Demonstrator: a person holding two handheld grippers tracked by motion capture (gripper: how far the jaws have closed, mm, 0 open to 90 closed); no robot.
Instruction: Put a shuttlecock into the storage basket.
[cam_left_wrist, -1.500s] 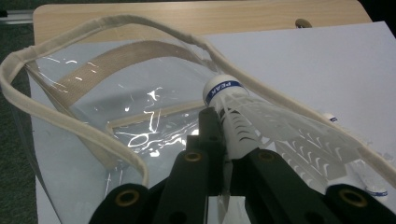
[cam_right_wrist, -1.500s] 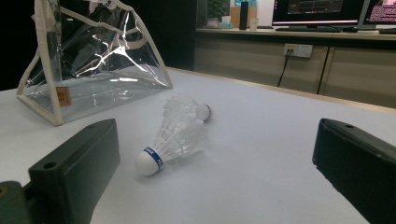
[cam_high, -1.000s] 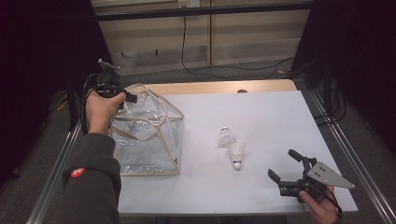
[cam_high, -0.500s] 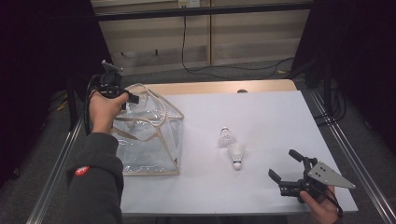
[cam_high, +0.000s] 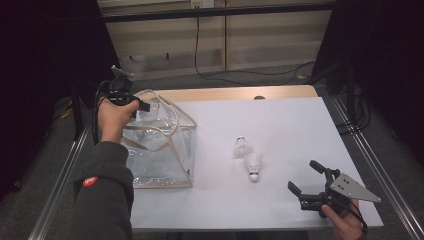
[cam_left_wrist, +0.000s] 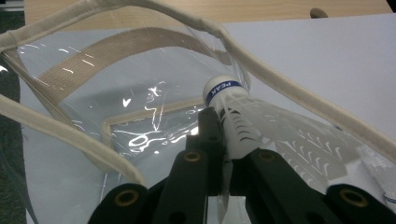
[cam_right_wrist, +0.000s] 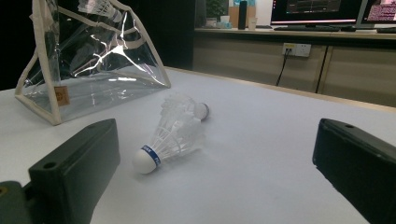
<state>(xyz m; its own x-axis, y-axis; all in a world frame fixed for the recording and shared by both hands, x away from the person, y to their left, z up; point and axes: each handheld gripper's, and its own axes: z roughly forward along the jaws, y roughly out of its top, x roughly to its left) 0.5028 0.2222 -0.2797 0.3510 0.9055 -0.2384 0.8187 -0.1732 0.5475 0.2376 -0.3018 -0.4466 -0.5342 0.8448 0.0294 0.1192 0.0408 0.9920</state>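
We see the left gripper (cam_high: 142, 106) held up over the open mouth of the clear plastic tote bag with beige fabric trim (cam_high: 165, 160), at the table's left side. Its black jaws are clamped on a white feather shuttlecock with a blue band round its cork (cam_left_wrist: 243, 121), pinched at the skirt just below the cork; the cork tip points away from the jaws toward the bag's rim (cam_left_wrist: 261, 70), feathers trailing back past the right jaw. Bag's beige handles loop either side of the jaws.

Right gripper (cam_high: 307, 180) sits low at the table's near right corner, jaws spread wide, nothing between them. Just ahead of its jaws, two more white shuttlecocks lie on the white table top (cam_high: 290, 130): the nearer one (cam_right_wrist: 163, 140) on its side, cork toward the gripper, the farther one (cam_right_wrist: 194, 108) touching it behind. Both lie between the two grippers, well apart from the bag.
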